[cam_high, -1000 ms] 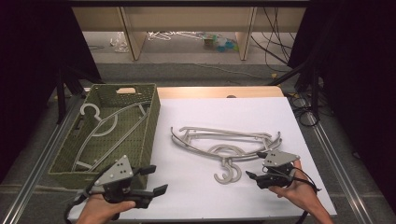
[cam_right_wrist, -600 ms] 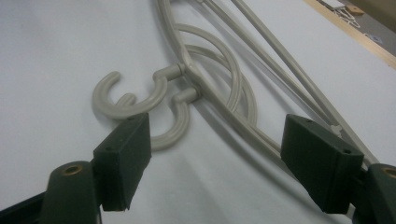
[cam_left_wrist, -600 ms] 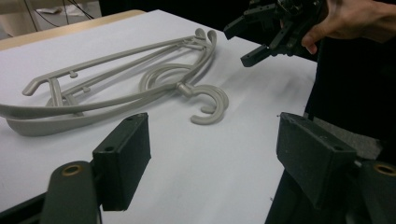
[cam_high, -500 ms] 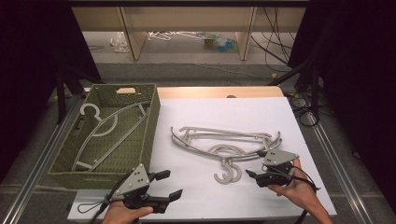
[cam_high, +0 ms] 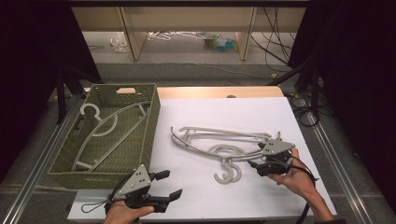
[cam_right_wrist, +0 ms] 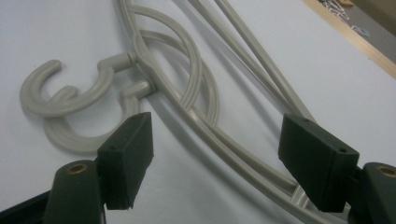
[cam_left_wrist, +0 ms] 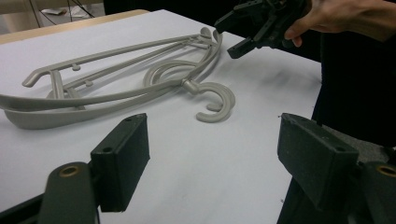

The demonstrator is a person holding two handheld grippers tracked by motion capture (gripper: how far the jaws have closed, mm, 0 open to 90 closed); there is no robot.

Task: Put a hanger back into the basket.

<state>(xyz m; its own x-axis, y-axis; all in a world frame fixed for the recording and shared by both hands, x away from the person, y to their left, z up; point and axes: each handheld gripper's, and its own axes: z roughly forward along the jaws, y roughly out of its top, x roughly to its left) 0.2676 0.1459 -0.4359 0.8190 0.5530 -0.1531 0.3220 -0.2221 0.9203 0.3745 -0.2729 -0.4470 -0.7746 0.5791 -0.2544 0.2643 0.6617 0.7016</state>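
1. On the white table (cam_high: 280, 116), centre right of the high view, lies a pile of grey plastic hangers (cam_high: 219, 140). Two hooks overlap at the lower end, so there seem to be two, though the tangled arms make the count uncertain.
2. One green woven basket (cam_high: 60, 163) sits at the left of the high view. It holds one more grey hanger (cam_high: 109, 126), lying flat with its hook toward the upper left.
3. The hangers on the table are pale grey, with long curved arms and thick round hooks (cam_right_wrist: 60, 102).
4. The right gripper (cam_high: 254, 165) sits at the right end of the pile. Its jaws have just been closing slightly, but they stand wide, a hanger arm between them, unpressed.
5. The left gripper (cam_high: 170, 184), at the lower left, is wide open and empty above the bare table.
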